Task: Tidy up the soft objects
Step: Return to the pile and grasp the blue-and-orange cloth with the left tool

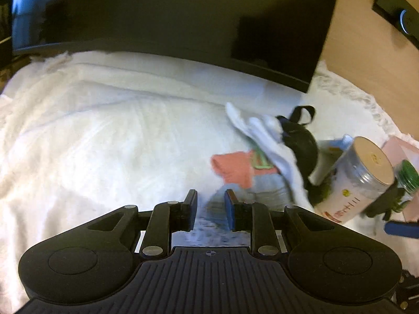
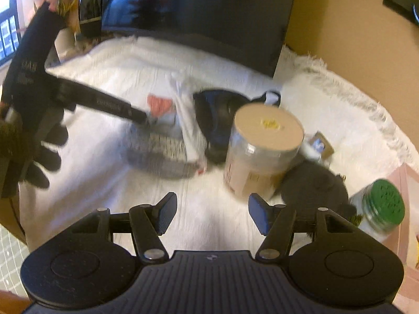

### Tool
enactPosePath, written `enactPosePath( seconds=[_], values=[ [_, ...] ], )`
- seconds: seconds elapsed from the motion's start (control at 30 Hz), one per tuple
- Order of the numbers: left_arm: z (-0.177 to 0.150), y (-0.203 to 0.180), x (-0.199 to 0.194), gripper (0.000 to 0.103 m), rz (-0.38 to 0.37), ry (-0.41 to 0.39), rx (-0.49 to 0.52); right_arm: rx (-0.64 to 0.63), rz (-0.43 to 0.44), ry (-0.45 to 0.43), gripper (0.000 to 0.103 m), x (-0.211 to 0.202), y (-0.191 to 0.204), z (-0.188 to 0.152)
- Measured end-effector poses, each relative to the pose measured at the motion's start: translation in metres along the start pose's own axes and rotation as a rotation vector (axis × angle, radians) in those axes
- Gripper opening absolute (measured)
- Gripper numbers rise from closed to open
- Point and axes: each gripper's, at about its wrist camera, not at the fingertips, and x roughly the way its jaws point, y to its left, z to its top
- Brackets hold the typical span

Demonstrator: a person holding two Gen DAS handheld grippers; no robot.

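Observation:
A pile of soft things lies on a white blanket [image 1: 91, 130]: an orange cloth [image 1: 233, 170], a white sock [image 1: 264, 141], a black pouch [image 1: 301, 144] and a grey patterned cloth [image 2: 162, 151]. My left gripper [image 1: 210, 206] is narrowly closed on the edge of the grey patterned cloth [image 1: 209, 225]. In the right wrist view the left gripper [image 2: 142, 117] reaches into the pile from the left. My right gripper [image 2: 210, 213] is open and empty above the blanket [image 2: 204, 214], near a tall jar.
A tall clear jar with a tan lid [image 2: 262, 146] stands right of the pile. A green-lidded jar [image 2: 382, 212], a dark grey round item [image 2: 311, 191] and a pink box [image 1: 403, 154] lie at the right. A black monitor [image 1: 170, 13] stands behind.

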Motion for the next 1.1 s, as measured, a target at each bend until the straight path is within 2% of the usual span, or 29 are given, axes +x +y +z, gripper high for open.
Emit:
enactPosePath(
  seconds=[0.13, 0.23, 0.27, 0.37, 0.47, 0.53, 0.6, 0.77, 0.93, 1.1],
  values=[
    [0.000, 0.028, -0.007, 0.025, -0.055, -0.042, -0.106, 0.009, -0.010, 0.022, 0.061, 0.000, -0.001, -0.009],
    [0.002, 0.046, 0.000, 0.025, -0.199, -0.013, -0.200, 0.011, -0.011, 0.032, 0.061, 0.003, -0.001, -0.012],
    [0.002, 0.047, 0.004, 0.025, -0.239, 0.009, -0.201, 0.009, -0.011, 0.029, 0.061, 0.006, -0.001, -0.011],
    [0.002, 0.042, 0.008, 0.025, -0.282, 0.035, -0.193, -0.001, 0.004, 0.006, 0.061, 0.009, 0.004, -0.004],
    [0.008, 0.031, 0.011, 0.025, -0.299, 0.014, -0.191, -0.024, 0.023, -0.009, 0.061, 0.015, 0.014, 0.002],
    [0.011, 0.017, 0.014, 0.025, -0.273, 0.005, -0.135, -0.042, 0.029, -0.006, 0.061, 0.018, 0.020, 0.004],
    [0.013, 0.001, 0.019, 0.028, -0.213, 0.016, -0.058, -0.056, 0.034, 0.001, 0.061, 0.020, 0.025, 0.002],
    [0.007, -0.029, 0.025, 0.048, -0.136, 0.016, 0.079, -0.065, 0.024, 0.023, 0.061, 0.022, 0.023, -0.007],
    [-0.006, -0.060, 0.034, 0.052, 0.008, 0.020, 0.271, -0.085, -0.015, 0.027, 0.061, 0.024, 0.017, -0.020],
    [-0.003, -0.059, 0.038, 0.055, 0.023, 0.023, 0.202, -0.064, -0.034, 0.031, 0.061, 0.019, 0.006, -0.034]
  ],
)
